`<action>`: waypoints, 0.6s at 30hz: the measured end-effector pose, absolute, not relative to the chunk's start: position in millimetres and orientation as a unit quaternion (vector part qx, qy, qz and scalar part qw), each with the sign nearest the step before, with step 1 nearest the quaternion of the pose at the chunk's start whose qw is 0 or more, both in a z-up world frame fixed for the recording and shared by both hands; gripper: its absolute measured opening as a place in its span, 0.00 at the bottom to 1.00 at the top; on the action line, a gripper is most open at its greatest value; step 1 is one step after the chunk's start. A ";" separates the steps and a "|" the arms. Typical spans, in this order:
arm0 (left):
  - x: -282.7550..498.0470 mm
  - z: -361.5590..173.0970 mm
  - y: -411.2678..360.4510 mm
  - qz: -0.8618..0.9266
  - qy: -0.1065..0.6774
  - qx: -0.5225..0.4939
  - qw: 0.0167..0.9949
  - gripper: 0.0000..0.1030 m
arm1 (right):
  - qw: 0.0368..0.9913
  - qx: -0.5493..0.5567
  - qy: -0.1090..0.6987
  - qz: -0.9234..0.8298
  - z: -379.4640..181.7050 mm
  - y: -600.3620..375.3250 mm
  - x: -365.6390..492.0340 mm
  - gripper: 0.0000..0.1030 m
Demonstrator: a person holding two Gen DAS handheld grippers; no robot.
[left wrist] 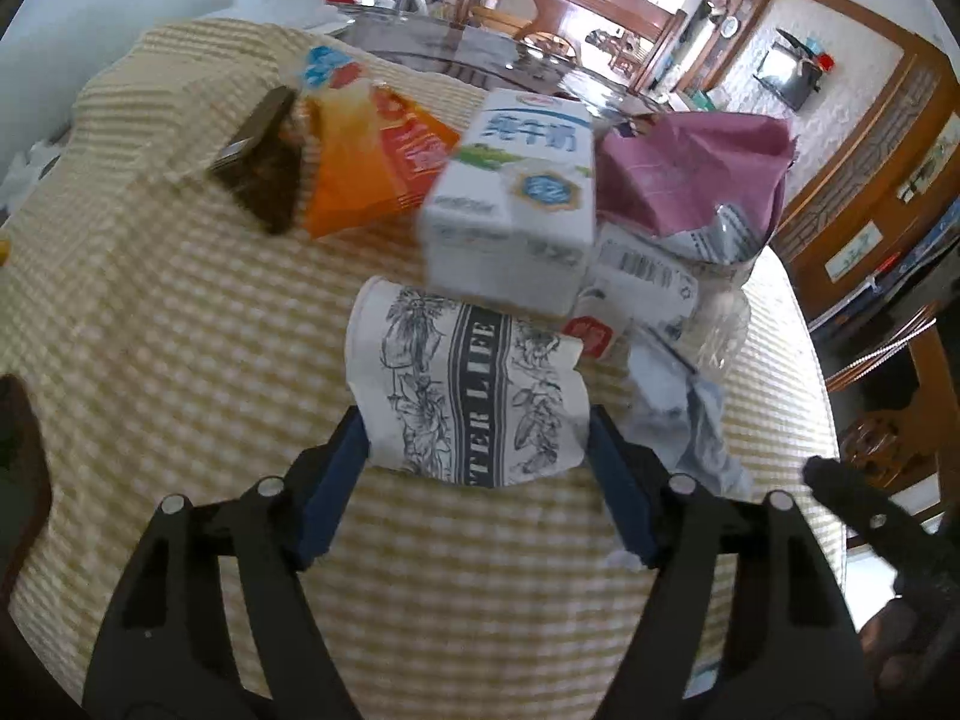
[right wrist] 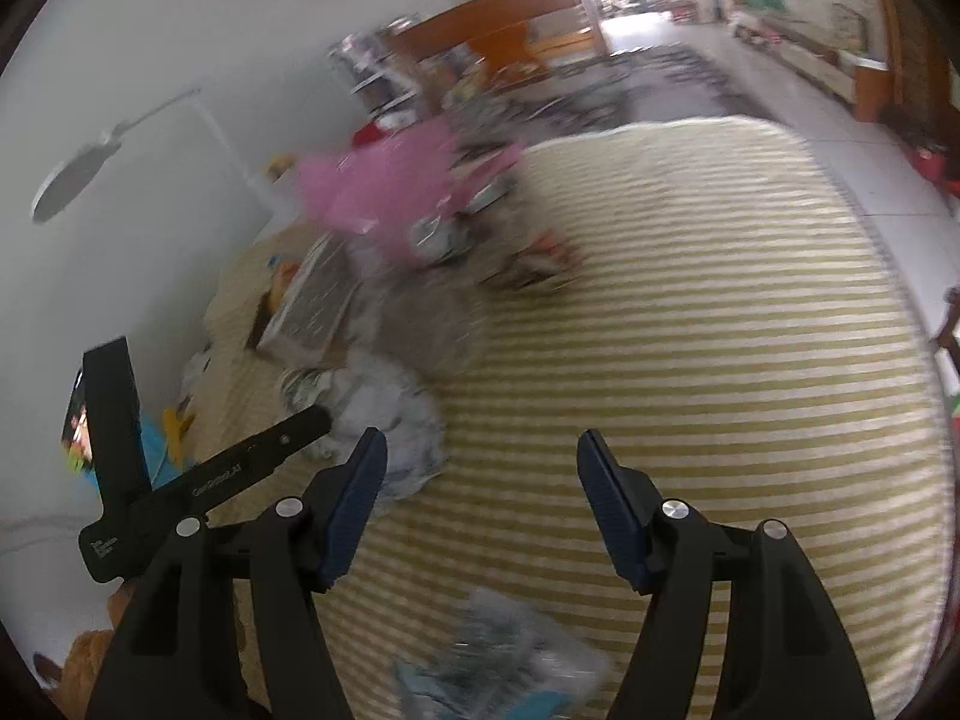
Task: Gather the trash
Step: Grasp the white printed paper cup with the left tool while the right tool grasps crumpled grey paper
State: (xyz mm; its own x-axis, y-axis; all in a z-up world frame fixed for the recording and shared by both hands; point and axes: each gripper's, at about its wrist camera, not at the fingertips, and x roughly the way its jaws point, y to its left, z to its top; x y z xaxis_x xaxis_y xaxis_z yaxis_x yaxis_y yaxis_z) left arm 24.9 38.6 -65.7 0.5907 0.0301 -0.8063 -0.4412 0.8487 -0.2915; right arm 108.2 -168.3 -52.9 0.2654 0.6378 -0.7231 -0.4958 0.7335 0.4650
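In the left wrist view my left gripper (left wrist: 477, 450) has its blue pads on both sides of a crushed white paper cup (left wrist: 468, 384) with black floral print, lying on the checked tablecloth (left wrist: 180, 330). Behind the cup lie a white milk carton (left wrist: 516, 198), an orange wrapper (left wrist: 378, 162), a dark packet (left wrist: 264, 162), a pink bag (left wrist: 696, 174) and crumpled plastic (left wrist: 684, 414). In the blurred right wrist view my right gripper (right wrist: 480, 468) is open and empty over the striped cloth (right wrist: 690, 330). A crumpled silvery wrapper (right wrist: 504, 666) lies below it; the trash pile (right wrist: 396, 276) sits to its left.
The round table edge (left wrist: 822, 396) drops off at right, with wooden furniture (left wrist: 870, 192) and floor beyond. A white wall (right wrist: 150, 90) stands left of the table. The left gripper's body (right wrist: 198, 480) shows at the lower left of the right wrist view.
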 end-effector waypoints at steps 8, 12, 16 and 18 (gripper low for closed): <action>-50.5 -67.4 39.8 0.171 0.420 -0.250 0.856 0.68 | 0.772 0.083 0.495 0.391 -61.9 -134.3 102.4 0.68; -47.3 -63.4 37.8 0.168 0.422 -0.242 0.858 0.68 | 0.781 0.089 0.491 0.376 -65.0 -128.8 108.7 0.70; -41.4 -65.5 35.6 0.161 0.427 -0.232 0.859 0.69 | 0.782 0.079 0.500 0.363 -75.7 -121.5 113.0 0.70; -42.3 -67.1 34.0 0.162 0.427 -0.237 0.858 0.69 | 0.781 0.080 0.502 0.364 -77.4 -118.5 114.5 0.70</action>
State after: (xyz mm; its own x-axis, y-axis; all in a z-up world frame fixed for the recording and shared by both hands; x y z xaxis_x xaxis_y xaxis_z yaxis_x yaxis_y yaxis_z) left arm -42.3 34.0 -67.0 0.5832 0.0750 -0.8088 -0.4792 0.8358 -0.2681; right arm 114.5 -118.5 -77.4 0.2316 0.6488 -0.7249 -0.4886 0.7219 0.4900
